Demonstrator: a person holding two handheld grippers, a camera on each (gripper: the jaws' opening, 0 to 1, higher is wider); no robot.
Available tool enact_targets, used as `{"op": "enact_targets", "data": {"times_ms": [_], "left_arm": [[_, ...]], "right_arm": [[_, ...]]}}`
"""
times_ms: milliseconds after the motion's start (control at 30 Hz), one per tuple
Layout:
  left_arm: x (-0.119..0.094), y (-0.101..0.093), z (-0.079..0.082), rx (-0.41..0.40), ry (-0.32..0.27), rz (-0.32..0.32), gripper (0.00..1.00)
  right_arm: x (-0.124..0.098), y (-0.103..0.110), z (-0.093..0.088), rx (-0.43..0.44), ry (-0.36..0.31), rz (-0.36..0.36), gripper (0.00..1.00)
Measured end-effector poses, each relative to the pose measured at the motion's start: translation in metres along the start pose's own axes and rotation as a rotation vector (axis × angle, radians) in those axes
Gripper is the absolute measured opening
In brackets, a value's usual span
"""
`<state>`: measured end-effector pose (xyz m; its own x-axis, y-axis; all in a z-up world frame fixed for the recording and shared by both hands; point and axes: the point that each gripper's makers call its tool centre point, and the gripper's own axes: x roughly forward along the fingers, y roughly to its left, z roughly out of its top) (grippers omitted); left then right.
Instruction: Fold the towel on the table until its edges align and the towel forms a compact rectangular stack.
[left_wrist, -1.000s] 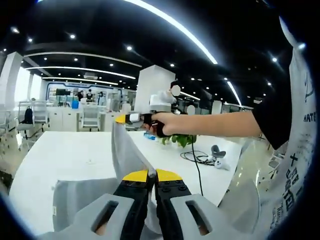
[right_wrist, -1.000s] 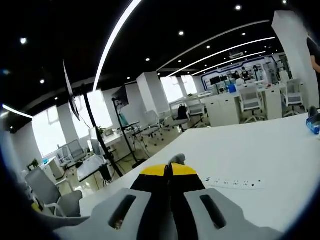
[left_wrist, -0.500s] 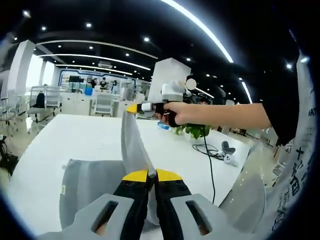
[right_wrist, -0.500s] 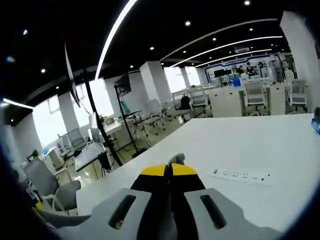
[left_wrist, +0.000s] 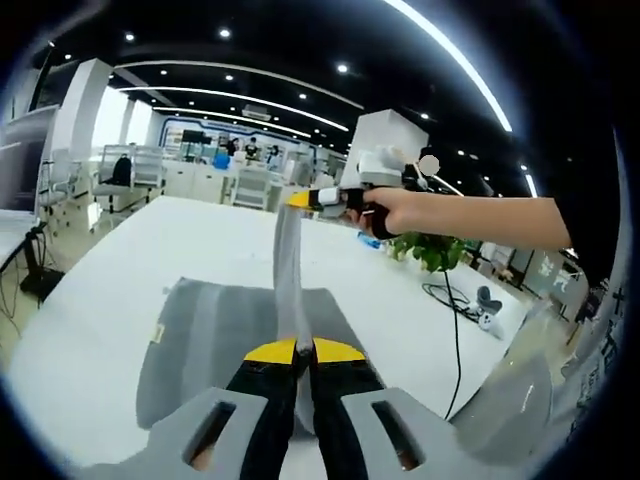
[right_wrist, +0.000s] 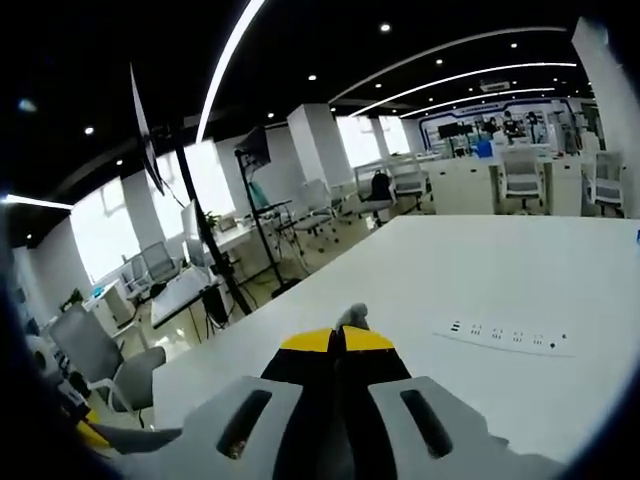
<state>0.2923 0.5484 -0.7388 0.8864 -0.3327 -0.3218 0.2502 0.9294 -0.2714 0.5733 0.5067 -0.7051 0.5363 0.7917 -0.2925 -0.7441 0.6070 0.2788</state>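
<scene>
So right at my near end, my left gripper (left_wrist: 304, 349) has its yellow tips pressed together on one corner of the grey towel (left_wrist: 235, 335), and the held edge runs up off the table as a taut strip toward my other hand. The rest of the towel is lying on the white table (left_wrist: 100, 290) just past the tips, spread out flat-ish with a small tag showing on its left side.

Further out, my right gripper (left_wrist: 305, 199) is up in the air with my hand (left_wrist: 385, 211) wrapped round the handle, pinching the far end of that same edge. In the right gripper view my right claw is clamped too, with a little nub of grey cloth poking out between the yellow tips.

My read: I'm mid-fold, carrying the lifted edge over the part that's on the table. To do it well I'd keep the strip tight between both claws so it doesn't sag, keep both corners level, and lay them down right on the opposite edge before letting go.

Farther back there's a power strip (right_wrist: 510, 337) on the table, a potted plant (left_wrist: 432, 250), a black cable (left_wrist: 455, 310), then office desks and chairs.
</scene>
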Motion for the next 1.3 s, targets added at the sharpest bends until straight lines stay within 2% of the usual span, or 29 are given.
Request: {"op": "enact_targets", "data": {"times_ms": [300, 367, 500, 700, 767, 933, 1167, 1300], "left_arm": [[0.000, 0.026, -0.024, -0.066, 0.017, 0.091, 0.04], [-0.001, 0.039, -0.032, -0.067, 0.014, 0.129, 0.04], [-0.004, 0.059, -0.040, -0.100, -0.003, 0.165, 0.04], [-0.007, 0.075, -0.042, -0.144, -0.034, 0.223, 0.04], [-0.009, 0.079, -0.041, -0.146, -0.047, 0.261, 0.04], [-0.013, 0.085, -0.039, -0.172, -0.076, 0.298, 0.04], [-0.017, 0.103, -0.045, -0.253, -0.115, 0.401, 0.04], [-0.015, 0.113, -0.052, -0.279, -0.116, 0.426, 0.04]], "right_arm": [[0.032, 0.012, -0.028, -0.012, 0.060, -0.008, 0.00], [0.042, 0.018, -0.037, -0.008, 0.078, 0.000, 0.00], [0.057, 0.027, -0.044, -0.003, 0.094, 0.013, 0.00], [0.075, 0.036, -0.046, 0.009, 0.094, 0.027, 0.00], [0.078, 0.038, -0.046, 0.017, 0.092, 0.028, 0.00], [0.090, 0.041, -0.052, 0.043, 0.092, 0.027, 0.00], [0.105, 0.044, -0.063, 0.095, 0.095, 0.013, 0.00], [0.116, 0.043, -0.072, 0.113, 0.107, 0.014, 0.00]]}}
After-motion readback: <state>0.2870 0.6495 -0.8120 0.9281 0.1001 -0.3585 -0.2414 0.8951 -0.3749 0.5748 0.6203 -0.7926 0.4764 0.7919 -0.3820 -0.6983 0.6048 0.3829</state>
